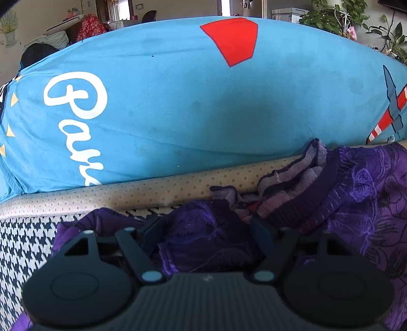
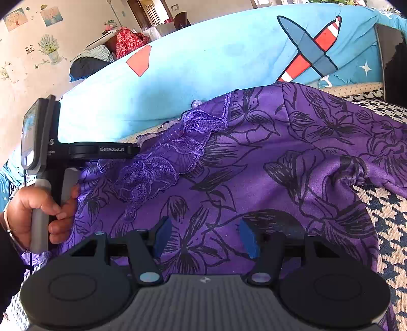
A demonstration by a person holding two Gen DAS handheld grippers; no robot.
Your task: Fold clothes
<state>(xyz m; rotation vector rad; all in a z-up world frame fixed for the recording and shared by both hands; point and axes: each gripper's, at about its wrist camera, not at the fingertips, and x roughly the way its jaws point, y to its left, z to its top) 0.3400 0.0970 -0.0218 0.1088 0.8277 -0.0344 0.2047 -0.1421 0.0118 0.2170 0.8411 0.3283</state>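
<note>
Houndstooth sofa [image 2: 384,216] holds one purple garment [image 2: 279,157]; both grippers, left [image 1: 206,234] and right [image 2: 203,236], spread.

A blue cushion [image 1: 178,101] printed with white script, a red patch and an aeroplane stands against the back of a houndstooth-covered sofa [image 1: 28,242]. Behind it are a red floral cloth [image 2: 128,40], a dark bundle [image 2: 85,67] and leafy houseplants [image 1: 335,15]. Flower stickers [image 2: 49,48] mark the wall.
</note>
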